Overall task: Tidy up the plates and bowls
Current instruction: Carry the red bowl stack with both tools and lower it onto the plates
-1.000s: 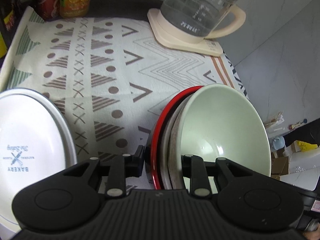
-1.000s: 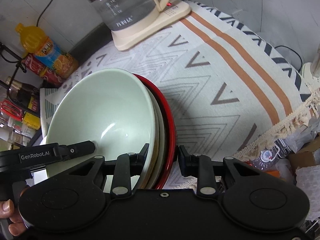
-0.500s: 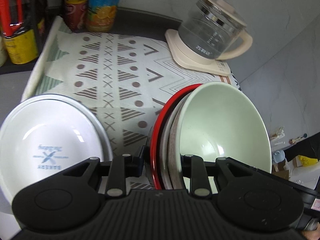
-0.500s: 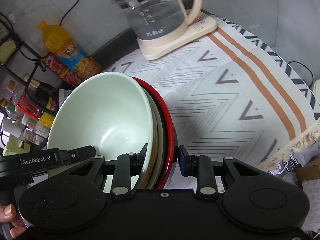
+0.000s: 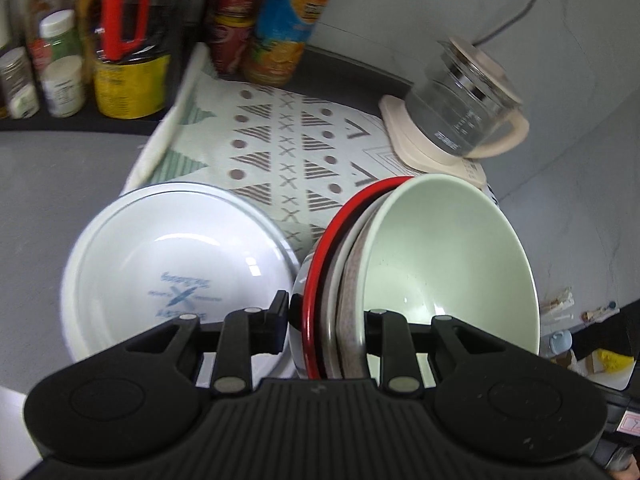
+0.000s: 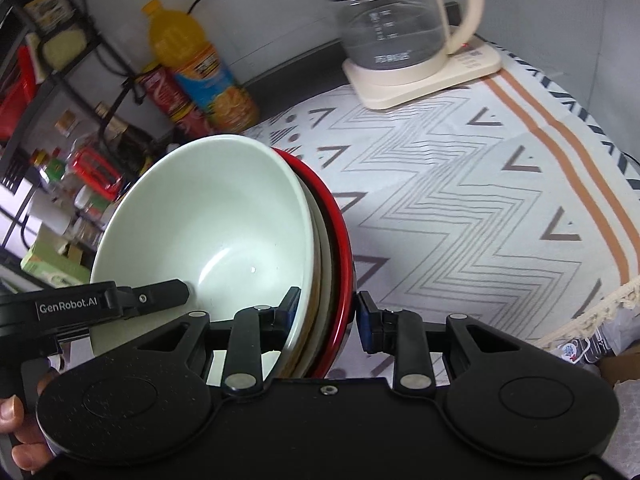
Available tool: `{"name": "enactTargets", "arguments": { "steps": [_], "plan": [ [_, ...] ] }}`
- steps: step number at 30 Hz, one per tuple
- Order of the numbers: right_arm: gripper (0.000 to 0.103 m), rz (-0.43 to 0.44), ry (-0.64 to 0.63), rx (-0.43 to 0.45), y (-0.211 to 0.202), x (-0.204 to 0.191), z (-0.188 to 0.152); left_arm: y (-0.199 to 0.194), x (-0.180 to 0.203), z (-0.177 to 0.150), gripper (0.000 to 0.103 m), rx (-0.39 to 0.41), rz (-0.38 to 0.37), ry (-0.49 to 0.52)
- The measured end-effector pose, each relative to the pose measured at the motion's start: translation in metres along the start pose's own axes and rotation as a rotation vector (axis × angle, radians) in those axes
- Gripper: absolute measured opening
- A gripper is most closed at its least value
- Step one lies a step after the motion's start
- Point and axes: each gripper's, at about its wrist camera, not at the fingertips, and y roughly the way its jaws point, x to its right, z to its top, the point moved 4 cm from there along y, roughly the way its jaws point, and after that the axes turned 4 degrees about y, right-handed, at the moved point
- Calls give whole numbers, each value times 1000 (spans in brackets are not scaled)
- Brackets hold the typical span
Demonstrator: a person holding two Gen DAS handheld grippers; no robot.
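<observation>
A nested stack of dishes is held on edge in the air: a pale green bowl innermost, a speckled beige dish behind it, and a red-rimmed plate outermost. My left gripper is shut on the stack's rim from one side. My right gripper is shut on the same stack from the other side. A white plate with blue print lies on the counter to the left, below the stack.
A patterned cloth covers the table. A glass kettle on a cream base stands at the back. An orange juice bottle, cans and jars crowd the back left shelf. Boxes lie beyond the right table edge.
Both grippers have lifted the stack and pulled back, so the bottles, jars and more of the white plate came into view. The grip on the stack is unchanged.
</observation>
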Motion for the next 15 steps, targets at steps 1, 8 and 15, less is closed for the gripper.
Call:
{"name": "enactTargets", "arguments": {
  "steps": [1, 8, 15],
  "plan": [
    [29, 6, -5, -6, 1, -4, -2, -2, -5, -1, 25, 1, 1, -11],
    [29, 28, -61, -33, 9, -35, -11, -21, -34, -3, 25, 34, 31, -59],
    [29, 58, -97, -57, 18, -61, -14, -33, -61, -7, 25, 53, 59, -118]
  ]
}}
